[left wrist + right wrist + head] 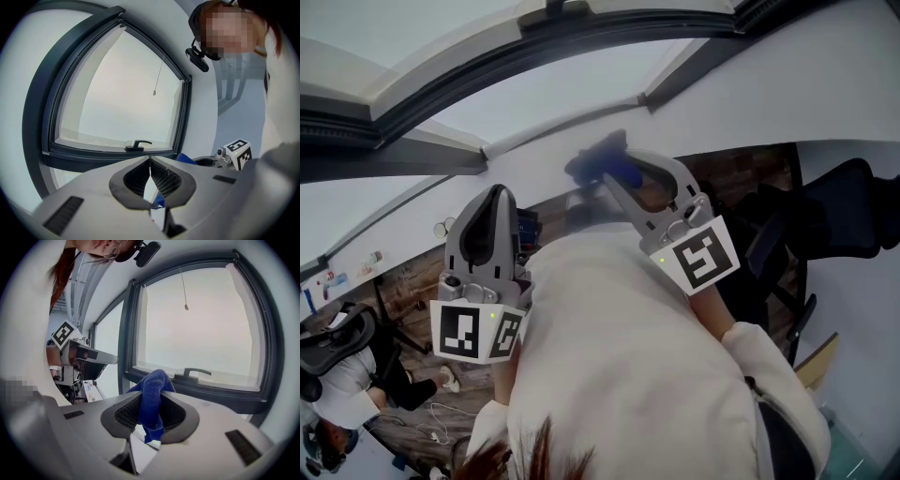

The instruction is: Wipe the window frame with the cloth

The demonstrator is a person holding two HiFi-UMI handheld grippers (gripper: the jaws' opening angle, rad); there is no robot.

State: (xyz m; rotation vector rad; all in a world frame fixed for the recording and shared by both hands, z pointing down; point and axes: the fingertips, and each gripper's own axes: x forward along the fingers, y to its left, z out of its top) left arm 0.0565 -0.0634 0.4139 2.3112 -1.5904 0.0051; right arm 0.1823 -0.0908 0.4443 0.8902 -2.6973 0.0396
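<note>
The blue cloth [154,380] has a soft, fuzzy weave, like microfibre. It is bunched into a thick fold with a rounded top and a loose tail hanging below. The right gripper [151,401], made of smooth grey plastic, is closed on this fold. Its black ribbed pads [126,413] press the cloth from both sides and stand partly apart because of its thickness.

The cloth is held up in front of the lower rail of the dark grey window frame [129,333], near its lower left corner in the right gripper view. It is to the left of the dark lever handle [194,372]. Whether the cloth touches the frame I cannot tell. The frame is matt, with straight bars that look bent in the wide lens, and it surrounds a pale, bright glass pane.

The left gripper [150,161] has its jaws brought together at the tips, with nothing between them. It points toward the same window, beside the right one.
</note>
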